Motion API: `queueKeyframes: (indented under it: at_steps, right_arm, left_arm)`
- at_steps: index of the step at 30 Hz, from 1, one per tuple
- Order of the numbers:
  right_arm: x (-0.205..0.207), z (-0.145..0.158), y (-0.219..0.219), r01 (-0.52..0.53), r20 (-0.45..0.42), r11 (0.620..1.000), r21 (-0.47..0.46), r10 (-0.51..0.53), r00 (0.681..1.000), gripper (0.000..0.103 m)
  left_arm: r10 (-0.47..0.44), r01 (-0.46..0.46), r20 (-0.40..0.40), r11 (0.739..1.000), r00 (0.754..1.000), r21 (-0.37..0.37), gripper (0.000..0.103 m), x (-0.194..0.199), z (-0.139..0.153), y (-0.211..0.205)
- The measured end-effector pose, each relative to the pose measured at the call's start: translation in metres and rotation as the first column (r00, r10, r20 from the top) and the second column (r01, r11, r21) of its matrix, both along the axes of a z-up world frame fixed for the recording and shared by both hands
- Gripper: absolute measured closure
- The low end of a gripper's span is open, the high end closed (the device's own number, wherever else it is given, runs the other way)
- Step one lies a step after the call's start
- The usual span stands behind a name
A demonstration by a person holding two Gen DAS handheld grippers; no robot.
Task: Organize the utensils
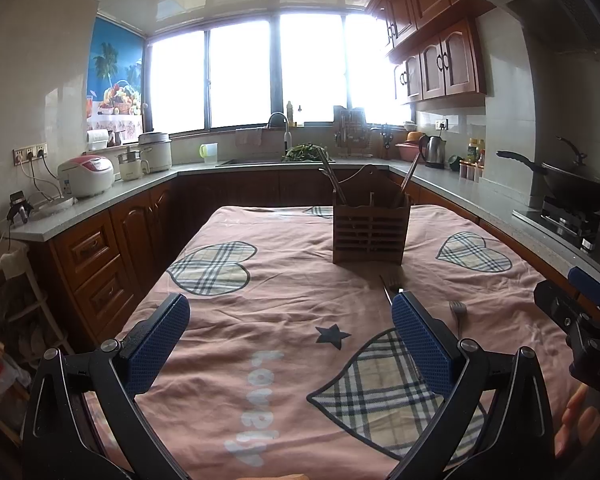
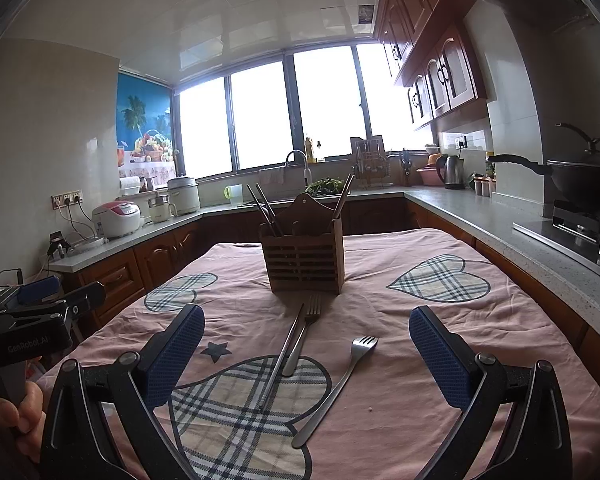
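My right claw (image 2: pixel 306 354) and left claw (image 1: pixel 290 338) both gape empty over two forks (image 2: pixel 332 392) and a chopstick (image 2: pixel 282 358); wooden holder (image 2: pixel 305 258) on the counter (image 2: pixel 480 320) holds chopsticks (image 2: pixel 265 211).

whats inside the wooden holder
Chopsticks stick out of the holder on its left, more on its right. Its slatted walls hide their lower ends and anything else inside.

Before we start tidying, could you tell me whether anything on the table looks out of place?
Yes: two forks and a metal chopstick lie loose on the pink tablecloth before the wooden utensil holder, not standing inside it.
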State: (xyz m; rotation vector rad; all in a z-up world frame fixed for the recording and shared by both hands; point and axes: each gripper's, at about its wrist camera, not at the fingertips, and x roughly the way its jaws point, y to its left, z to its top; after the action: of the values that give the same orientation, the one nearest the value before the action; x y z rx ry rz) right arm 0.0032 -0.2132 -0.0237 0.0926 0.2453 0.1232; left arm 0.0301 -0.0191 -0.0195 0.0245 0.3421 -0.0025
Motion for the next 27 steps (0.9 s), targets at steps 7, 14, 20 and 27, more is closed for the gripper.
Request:
queueKeyframes:
  at_steps: [7,14,20,27]
  right_arm:
    - [0.0003,-0.0004,0.0021,-0.005,-0.001,1.0,-0.003,0.005,1.0,0.0]
    - [0.0014,0.0002,0.0048,-0.013,0.0,1.0,-0.006,0.013,1.0,0.0]
    - [0.0014,0.0007,0.0058,-0.016,0.003,1.0,-0.008,0.016,1.0,0.0]
    - [0.0015,0.0011,0.0068,-0.02,0.004,1.0,-0.008,0.02,1.0,0.0]
  left_arm:
    - [-0.002,0.002,-0.002,1.0,1.0,0.001,0.0,-0.0002,0.0,0.0001]
    - [0.0,0.0,-0.004,1.0,1.0,-0.002,0.0,0.0,-0.0003,0.0005]
    - [-0.002,0.002,-0.004,1.0,1.0,-0.001,0.0,-0.0004,-0.0003,0.0005]
    - [-0.001,0.001,-0.003,1.0,1.0,0.0,0.0,-0.0009,-0.0001,0.0003]
